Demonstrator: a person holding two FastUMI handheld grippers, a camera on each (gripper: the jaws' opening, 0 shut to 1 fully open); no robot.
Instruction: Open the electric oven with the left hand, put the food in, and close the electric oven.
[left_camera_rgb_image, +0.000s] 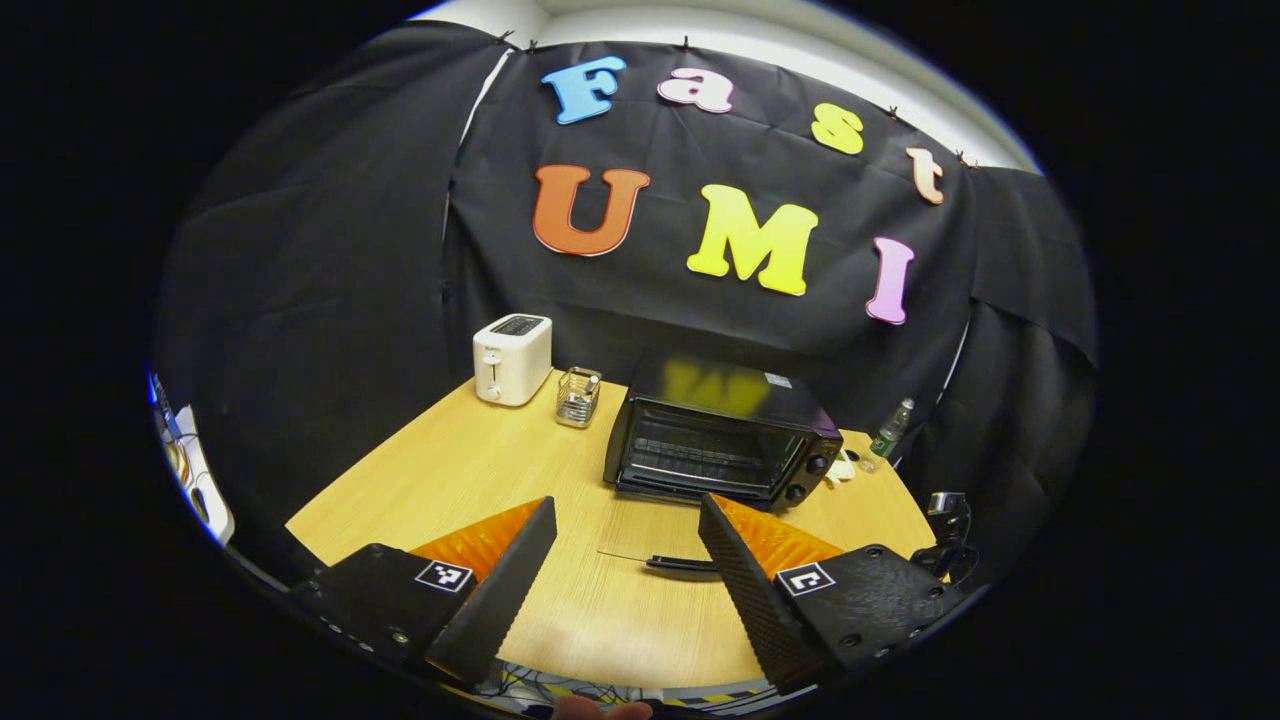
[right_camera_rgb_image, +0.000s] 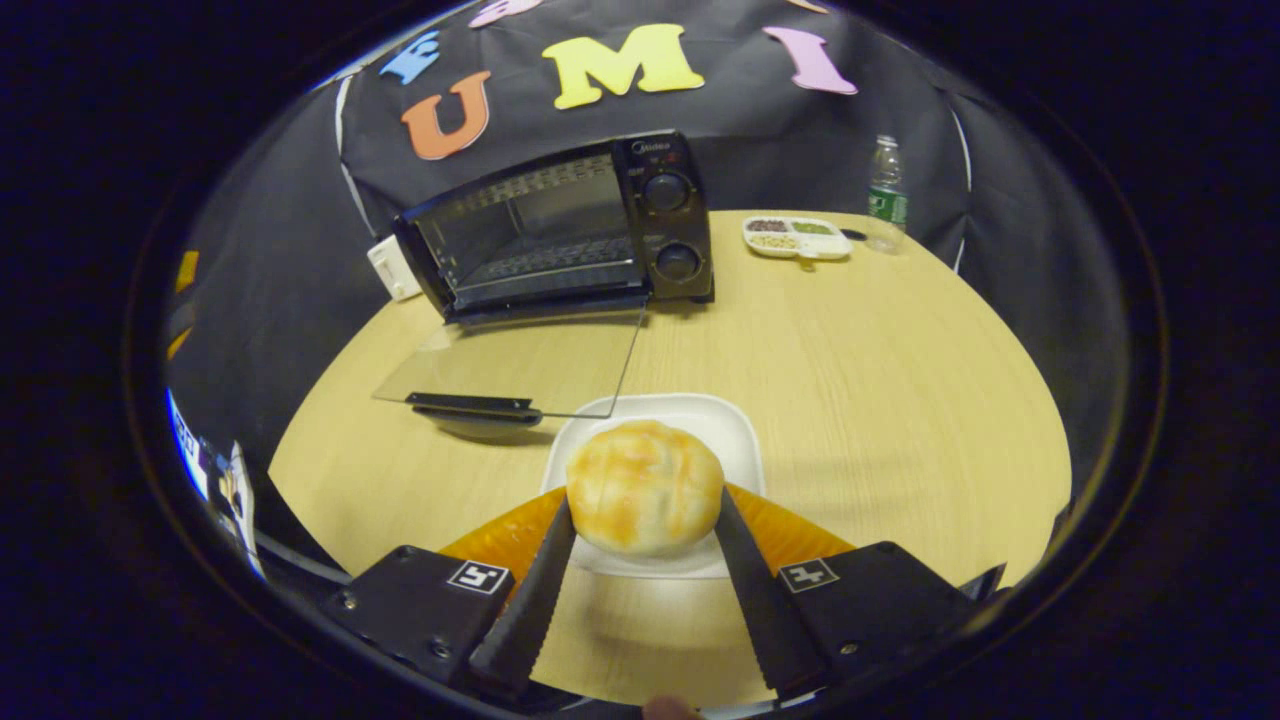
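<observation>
We see right tongs (right_camera_rgb_image: 645, 545) pinching the bun (right_camera_rgb_image: 645, 500), both fingers on it, above the plate (right_camera_rgb_image: 735, 435). Left tongs (left_camera_rgb_image: 627, 570) spread, holding nothing, over the bench (left_camera_rgb_image: 450, 470). Oven (right_camera_rgb_image: 560, 230) sits beyond, door (right_camera_rgb_image: 520, 365) dropped flat open.

Lighting: even, overhead, moderately bright; soft shadows are cast on the wooden table (right_camera_rgb_image: 860, 380). Strong fisheye curvature is seen at edges. A yellow reflection is carried on the oven (left_camera_rgb_image: 722, 432) top.

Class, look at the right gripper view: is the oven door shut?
No. The oven stands open, its glass door folded down flat over the table.
</observation>
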